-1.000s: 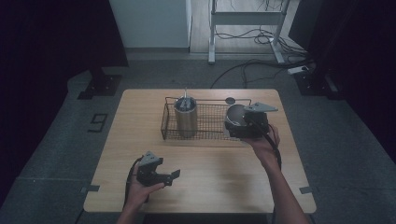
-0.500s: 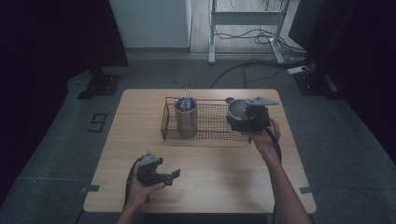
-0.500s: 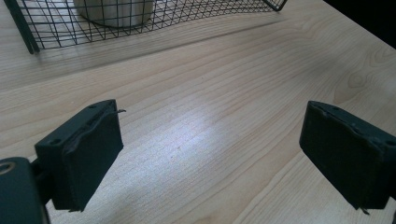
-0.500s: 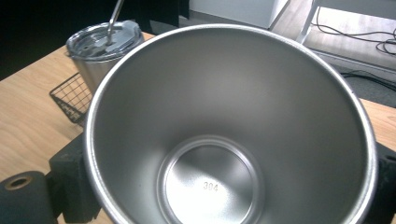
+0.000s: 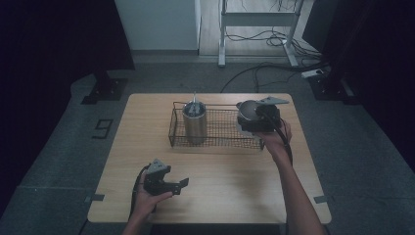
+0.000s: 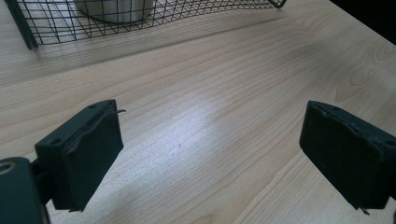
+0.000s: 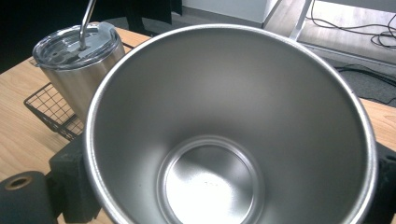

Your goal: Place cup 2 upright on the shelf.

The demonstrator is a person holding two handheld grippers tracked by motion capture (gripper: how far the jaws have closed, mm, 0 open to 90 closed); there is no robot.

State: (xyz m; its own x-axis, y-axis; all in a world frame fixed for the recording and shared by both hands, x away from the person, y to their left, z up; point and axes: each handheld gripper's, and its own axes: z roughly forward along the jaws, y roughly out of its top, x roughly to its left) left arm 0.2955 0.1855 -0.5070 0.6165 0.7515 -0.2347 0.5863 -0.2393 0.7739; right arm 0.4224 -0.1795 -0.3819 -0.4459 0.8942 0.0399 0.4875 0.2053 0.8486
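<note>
Since a second ago, right tongs [image 5: 252,119] have carried the steel cup [image 7: 229,135], clamped between them, farther over the wire basket's [image 5: 178,134] right end. Left tongs [image 5: 172,186] stand apart, empty, above the near-left desk [image 5: 230,181].

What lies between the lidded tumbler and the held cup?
Bare basket mesh, in the high view, between tumbler and the cup in the right gripper.

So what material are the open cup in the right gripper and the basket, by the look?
The open cup looks like brushed stainless steel: grey, satin sheen, soft reflections inside. The basket seems thin dark metal wire in a grid, perhaps coated; the finish is unclear.
</note>
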